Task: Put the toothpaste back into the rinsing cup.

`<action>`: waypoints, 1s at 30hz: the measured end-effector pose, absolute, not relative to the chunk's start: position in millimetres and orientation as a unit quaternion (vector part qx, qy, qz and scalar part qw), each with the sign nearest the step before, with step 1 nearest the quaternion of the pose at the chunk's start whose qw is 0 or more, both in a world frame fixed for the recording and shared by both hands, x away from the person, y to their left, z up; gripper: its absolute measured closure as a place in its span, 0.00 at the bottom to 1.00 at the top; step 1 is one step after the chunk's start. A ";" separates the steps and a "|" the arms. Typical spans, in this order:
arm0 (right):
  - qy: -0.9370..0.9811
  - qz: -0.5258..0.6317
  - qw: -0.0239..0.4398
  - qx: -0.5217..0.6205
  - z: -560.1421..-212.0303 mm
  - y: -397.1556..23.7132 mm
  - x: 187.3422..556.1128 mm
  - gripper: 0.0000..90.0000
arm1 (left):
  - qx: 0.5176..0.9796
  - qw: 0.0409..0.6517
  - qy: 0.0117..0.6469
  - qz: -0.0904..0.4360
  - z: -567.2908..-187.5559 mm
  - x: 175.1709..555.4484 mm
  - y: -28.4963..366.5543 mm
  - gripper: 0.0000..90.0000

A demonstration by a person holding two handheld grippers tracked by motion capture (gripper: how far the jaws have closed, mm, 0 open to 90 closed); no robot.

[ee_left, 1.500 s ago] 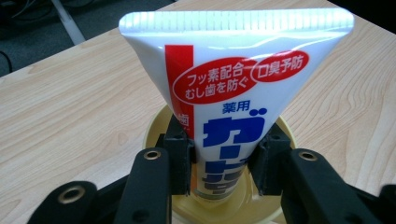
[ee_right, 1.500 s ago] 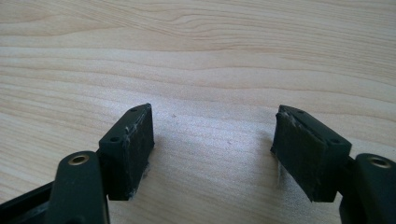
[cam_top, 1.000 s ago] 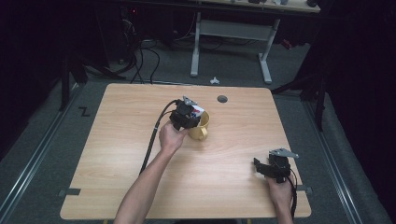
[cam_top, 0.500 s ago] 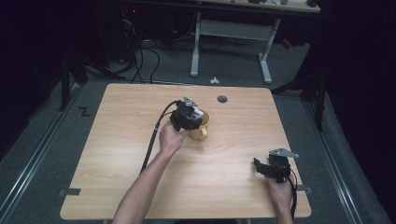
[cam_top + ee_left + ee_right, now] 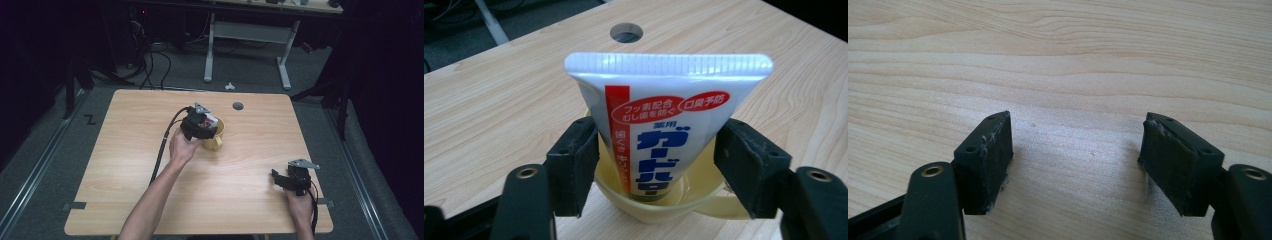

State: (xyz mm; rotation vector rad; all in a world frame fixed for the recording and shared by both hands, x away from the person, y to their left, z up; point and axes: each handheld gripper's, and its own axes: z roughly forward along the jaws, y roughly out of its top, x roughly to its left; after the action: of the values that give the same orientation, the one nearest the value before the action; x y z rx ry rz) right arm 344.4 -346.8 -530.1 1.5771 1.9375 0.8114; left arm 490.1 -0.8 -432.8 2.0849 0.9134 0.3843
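A white toothpaste tube (image 5: 664,125) with red and blue print stands crimped end up in a yellow cup (image 5: 664,205). My left gripper (image 5: 656,150) straddles the tube. Its jaws have just been opening, and the pads (image 5: 574,170) now stand at the tube's sides without squeezing it. From above, the left gripper (image 5: 202,125) sits over the cup (image 5: 215,141) near the table's middle, with the tube (image 5: 211,120) peeking out. My right gripper (image 5: 276,179) rests low at the table's front right. It is open (image 5: 1075,150) with bare wood between its pads.
The wooden table (image 5: 125,165) has a round cable hole (image 5: 238,106) behind the cup. The left gripper's cable (image 5: 162,145) trails over the tabletop. A desk frame (image 5: 245,45) and cables stand on the dark floor beyond the far edge.
Both hands stay where they were. From above, the left gripper over the cup looks much the same.
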 end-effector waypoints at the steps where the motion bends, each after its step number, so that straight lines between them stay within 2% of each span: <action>1: 0.714 0.298 0.254 0.581 -530.0 -346.8 344.4 0.32 | 0.826 0.405 0.362 0.152 -432.8 490.1 -0.8 0.37; 16: 0.713 0.299 0.255 0.581 -530.1 -346.7 344.4 0.32 | 0.822 0.415 0.359 0.151 -428.5 483.8 4.6 0.30; 30: 0.713 0.298 0.255 0.581 -530.1 -346.7 344.4 0.32 | 0.815 0.428 0.359 0.153 -423.7 477.6 12.6 0.30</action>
State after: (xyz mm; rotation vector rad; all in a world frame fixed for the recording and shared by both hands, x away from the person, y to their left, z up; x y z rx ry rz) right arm 344.4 -346.7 -530.1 1.5769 1.9375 0.8107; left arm 477.6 12.6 -423.7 2.0361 0.8956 0.3810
